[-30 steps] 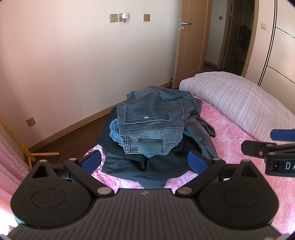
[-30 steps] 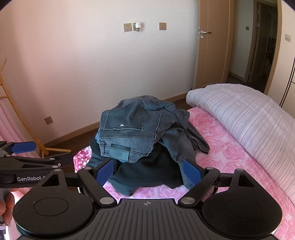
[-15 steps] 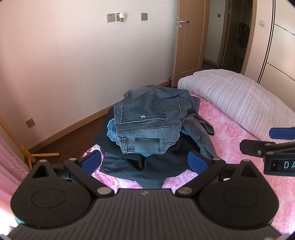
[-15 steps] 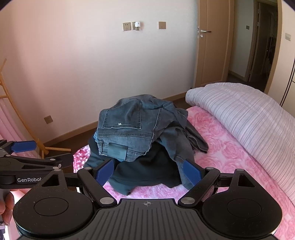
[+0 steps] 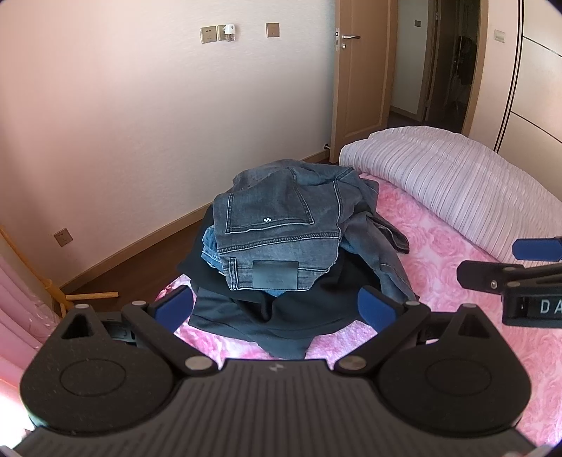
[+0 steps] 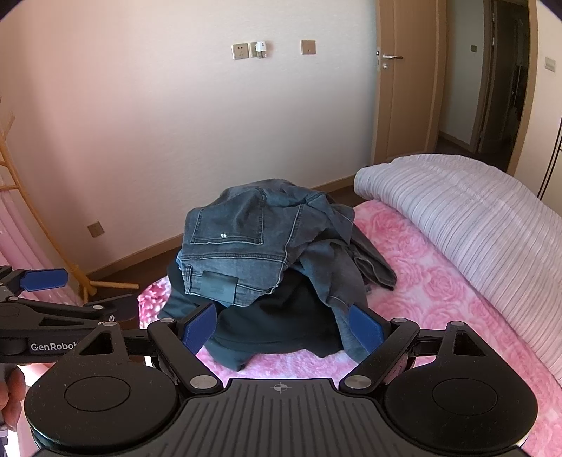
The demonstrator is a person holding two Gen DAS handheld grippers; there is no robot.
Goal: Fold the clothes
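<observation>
Here the left gripper (image 5: 275,307) hangs with its blue-padded jaws spread wide and nothing between them, pointed at a heap of clothes on the near corner of the bed. The right gripper (image 6: 282,325) is just as wide and just as empty, aimed at the same heap from slightly to the right. Each tool shows in the other's camera: the right one enters the left wrist view at the right edge, bearing white letters "DA" cut off by the frame, and the left one lies along the left edge of the right wrist view with "GenRobot" printed on its arm, a bit of the person's hand (image 6: 10,397) below it. On top of the heap lie grey-blue jeans (image 5: 281,228), back pocket up, with a small white mark on the pocket and a dark leather waistband patch (image 5: 275,273) whose writing is too faint to read. Under them a brighter blue denim piece (image 5: 210,251) peeks out at the left, and a dark sweatshirt-like garment (image 5: 277,316) spreads at the bottom. The heap rests on a pink rose-patterned bedspread (image 5: 446,246), beside a rolled pale striped quilt (image 5: 456,182). Beyond stand the wall with sockets (image 5: 208,34) and a wooden door (image 5: 358,70).
</observation>
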